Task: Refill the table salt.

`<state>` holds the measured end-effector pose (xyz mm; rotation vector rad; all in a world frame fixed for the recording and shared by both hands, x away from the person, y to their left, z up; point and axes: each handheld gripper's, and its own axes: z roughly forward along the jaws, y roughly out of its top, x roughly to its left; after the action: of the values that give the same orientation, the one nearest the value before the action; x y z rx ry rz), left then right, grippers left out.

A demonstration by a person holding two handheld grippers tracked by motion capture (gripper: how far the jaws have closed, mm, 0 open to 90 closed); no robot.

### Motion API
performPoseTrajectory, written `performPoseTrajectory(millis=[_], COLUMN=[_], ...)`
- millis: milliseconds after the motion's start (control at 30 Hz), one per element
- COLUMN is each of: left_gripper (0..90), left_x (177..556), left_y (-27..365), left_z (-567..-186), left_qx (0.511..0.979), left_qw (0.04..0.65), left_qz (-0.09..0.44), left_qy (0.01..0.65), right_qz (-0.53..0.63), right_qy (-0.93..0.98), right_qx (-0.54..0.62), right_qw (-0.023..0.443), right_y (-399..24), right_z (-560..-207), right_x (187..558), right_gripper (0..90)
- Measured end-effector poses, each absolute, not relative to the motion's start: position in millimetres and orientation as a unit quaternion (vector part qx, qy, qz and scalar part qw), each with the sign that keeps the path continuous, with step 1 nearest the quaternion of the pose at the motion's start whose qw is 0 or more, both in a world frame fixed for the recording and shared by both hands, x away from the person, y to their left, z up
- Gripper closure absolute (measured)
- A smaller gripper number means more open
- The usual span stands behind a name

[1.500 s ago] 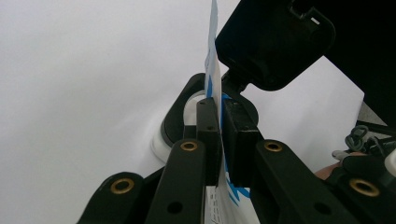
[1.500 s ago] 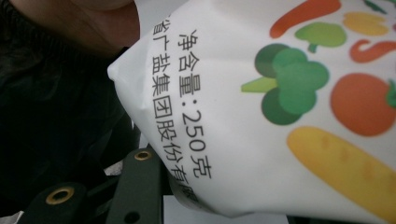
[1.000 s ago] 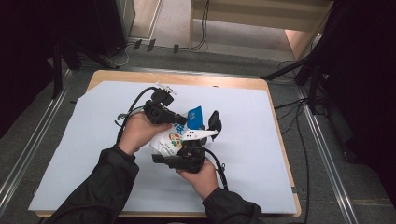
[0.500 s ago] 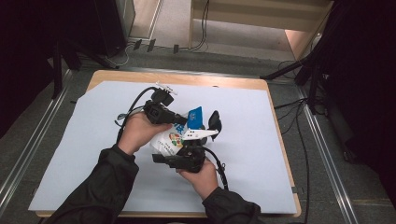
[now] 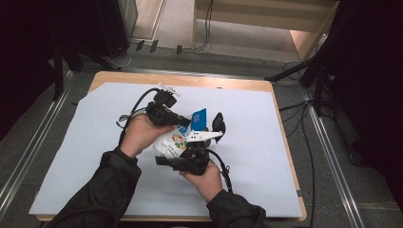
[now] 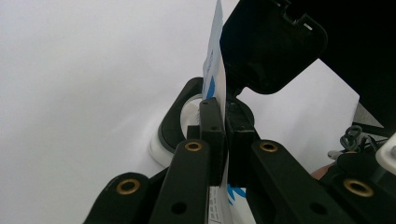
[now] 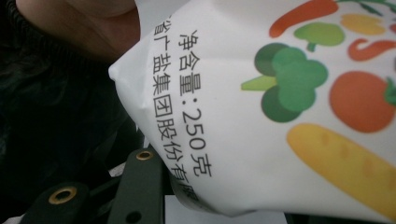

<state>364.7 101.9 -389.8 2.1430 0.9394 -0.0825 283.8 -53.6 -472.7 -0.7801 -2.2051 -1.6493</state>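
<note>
Salt bag (image 5: 175,140) held between two grippers, centre of the high view, above the tabletop (image 5: 266,142).
Left gripper (image 5: 183,119) clamped shut on its blue top edge; right gripper (image 5: 190,151) part-closed against its white, vegetable-printed body, low and nearer the frame's bottom.

bag (image 7: 280,116) cut off at frame edges

High view above table (image 5: 285,142), gripper views close-up, all sharing the white packet (image 5: 173,141).

A lab (floor cables (image 5: 207,28), railed table (image 5: 247,85)).
</note>
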Motion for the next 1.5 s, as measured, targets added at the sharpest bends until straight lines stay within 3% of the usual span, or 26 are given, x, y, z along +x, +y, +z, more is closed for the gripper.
performPoseTrajectory(millis=[600, 1500], left_gripper=[90.0, 90.0], left_x=[364.1, 364.4], left_y=[102.3, 103.6], left_z=[-390.1, -388.3], left_qx=[0.841, 0.840], left_qw=[0.393, 0.393], left_qz=[-0.021, -0.024], left_qy=[0.371, 0.374], right_qz=[-0.564, -0.560], right_qy=[-0.768, -0.764], right_qx=[-0.280, -0.283], right_qw=[0.120, 0.149], right_y=[-50.4, -50.0], right_z=[-473.6, -470.1], right_x=[282.5, 286.1], right_gripper=[61.2, 63.0])
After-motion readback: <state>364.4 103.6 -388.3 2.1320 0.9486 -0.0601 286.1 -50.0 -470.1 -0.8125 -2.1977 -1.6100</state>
